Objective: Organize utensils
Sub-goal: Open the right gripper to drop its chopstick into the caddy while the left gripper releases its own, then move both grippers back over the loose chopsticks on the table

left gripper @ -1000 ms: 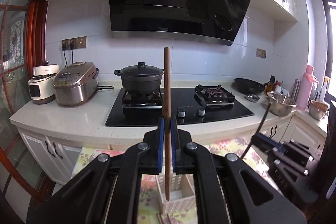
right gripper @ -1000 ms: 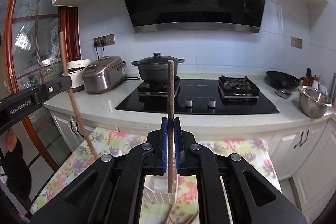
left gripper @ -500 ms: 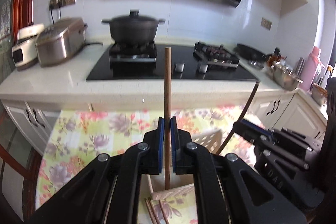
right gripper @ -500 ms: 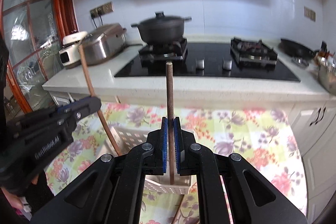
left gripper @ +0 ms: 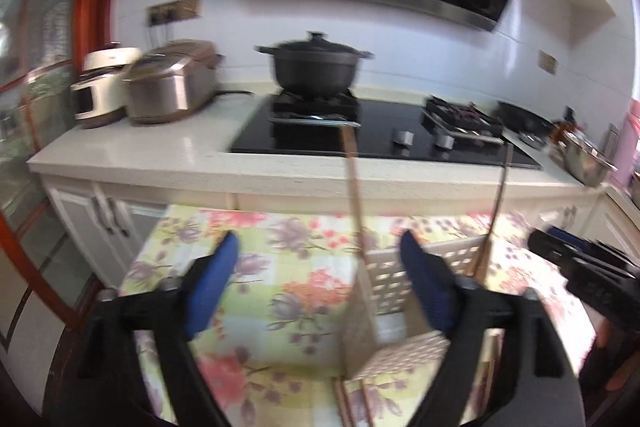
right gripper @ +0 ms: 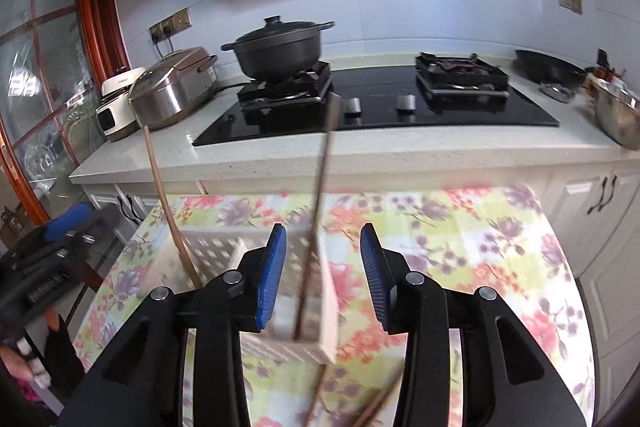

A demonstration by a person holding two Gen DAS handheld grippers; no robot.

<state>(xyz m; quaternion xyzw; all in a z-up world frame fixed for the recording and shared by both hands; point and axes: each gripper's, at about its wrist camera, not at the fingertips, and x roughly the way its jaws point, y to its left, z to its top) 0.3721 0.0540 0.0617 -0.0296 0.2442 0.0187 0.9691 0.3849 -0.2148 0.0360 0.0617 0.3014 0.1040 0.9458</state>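
Left gripper (left gripper: 316, 267), blue ribbed pads spread wide, holds nothing. Thin brown wooden chopstick (left gripper: 354, 187) stands tilted in white perforated plastic basket (left gripper: 384, 283) on floral cloth, btwn its pads. Right gripper (right gripper: 322, 267) likewise wide w/ second chopstick (right gripper: 318, 211) loose btwn pads.

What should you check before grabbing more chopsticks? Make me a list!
1. Left gripper open, holding nothing: ok.
2. Right gripper open, holding nothing: ok.
3. Both chopsticks standing in the white basket: ok, though they lean.
4. Basket upright on the flowered tablecloth: ok.
5. More chopsticks lying on the cloth near the basket: ok, but blurred.
6. How many remain: cannot tell.
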